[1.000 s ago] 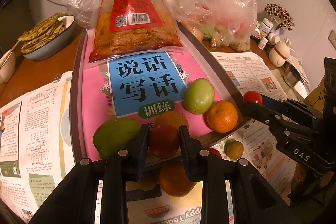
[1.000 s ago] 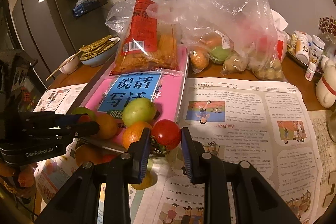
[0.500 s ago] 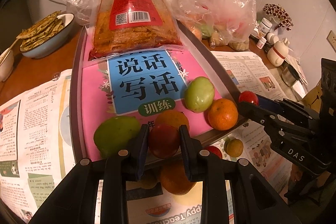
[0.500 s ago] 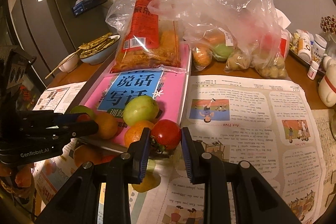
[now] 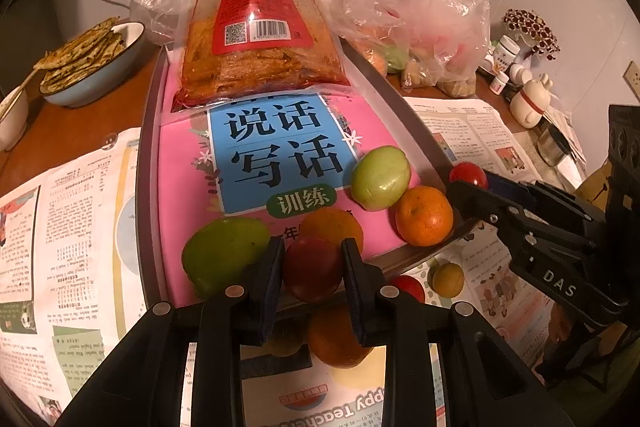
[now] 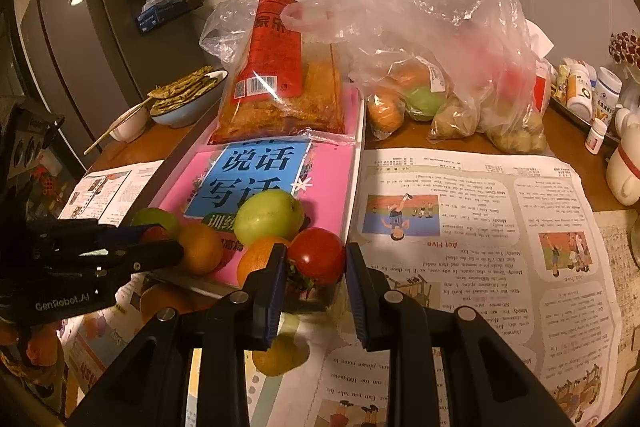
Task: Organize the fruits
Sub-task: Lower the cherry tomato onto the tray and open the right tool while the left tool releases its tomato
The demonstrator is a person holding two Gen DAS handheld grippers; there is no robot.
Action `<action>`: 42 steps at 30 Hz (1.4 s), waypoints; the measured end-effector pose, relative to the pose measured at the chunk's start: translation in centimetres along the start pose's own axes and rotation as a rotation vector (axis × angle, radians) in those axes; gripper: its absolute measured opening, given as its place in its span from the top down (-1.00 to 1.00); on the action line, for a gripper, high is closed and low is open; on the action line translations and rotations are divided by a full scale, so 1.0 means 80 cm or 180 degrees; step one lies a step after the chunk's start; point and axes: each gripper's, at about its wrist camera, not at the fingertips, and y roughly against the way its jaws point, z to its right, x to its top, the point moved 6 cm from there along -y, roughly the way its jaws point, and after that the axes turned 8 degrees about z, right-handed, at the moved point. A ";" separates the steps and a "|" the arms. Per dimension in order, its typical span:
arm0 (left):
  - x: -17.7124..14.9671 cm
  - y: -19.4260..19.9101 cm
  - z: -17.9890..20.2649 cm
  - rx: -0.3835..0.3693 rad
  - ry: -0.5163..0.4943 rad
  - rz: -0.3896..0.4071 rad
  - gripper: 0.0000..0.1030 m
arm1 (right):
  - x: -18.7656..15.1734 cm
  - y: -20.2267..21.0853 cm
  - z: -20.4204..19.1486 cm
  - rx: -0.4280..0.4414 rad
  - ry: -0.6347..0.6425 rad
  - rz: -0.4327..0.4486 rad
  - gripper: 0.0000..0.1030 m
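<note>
A grey tray (image 5: 145, 163) holds a pink book and a snack bag. At its near end lie a green mango (image 5: 224, 251), two oranges (image 5: 424, 215) and a green apple (image 5: 380, 177). My left gripper (image 5: 312, 267) is shut on a dark red tomato (image 5: 313, 269) at the tray's near edge. My right gripper (image 6: 316, 263) is shut on a bright red tomato (image 6: 318, 255) beside the tray's near right corner, next to an orange (image 6: 256, 259) and the green apple (image 6: 268, 217). More fruit (image 5: 340, 337) lies on the newspaper below the tray.
A snack bag (image 5: 256, 27) lies across the tray's far half. Clear plastic bags of fruit (image 6: 440, 87) stand behind. A bowl of flatbreads (image 5: 92, 63) sits far left. Bottles and a white figurine (image 5: 530, 99) stand far right. Newspapers (image 6: 480, 227) cover the table.
Both grippers have shifted slightly, each still holding its tomato. The fruit on the tray has not moved.
</note>
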 end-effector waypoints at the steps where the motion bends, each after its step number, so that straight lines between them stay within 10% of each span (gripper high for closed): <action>1: 0.000 0.000 0.000 0.0002 0.0000 0.0000 0.42 | 0.003 -0.002 -0.002 -0.0001 0.0023 0.0011 0.43; 26: -0.002 -0.001 -0.003 -0.0054 0.0092 -0.0009 0.42 | 0.004 -0.005 -0.002 0.0119 -0.0104 0.0059 0.39; 30: -0.002 -0.001 -0.003 -0.0051 0.0096 -0.0015 0.41 | 0.005 -0.003 -0.003 0.0092 -0.0077 0.0071 -0.05; 42: -0.003 0.000 -0.001 -0.0043 0.0065 -0.0015 0.33 | 0.004 0.003 -0.002 0.0082 -0.0090 0.0071 -0.07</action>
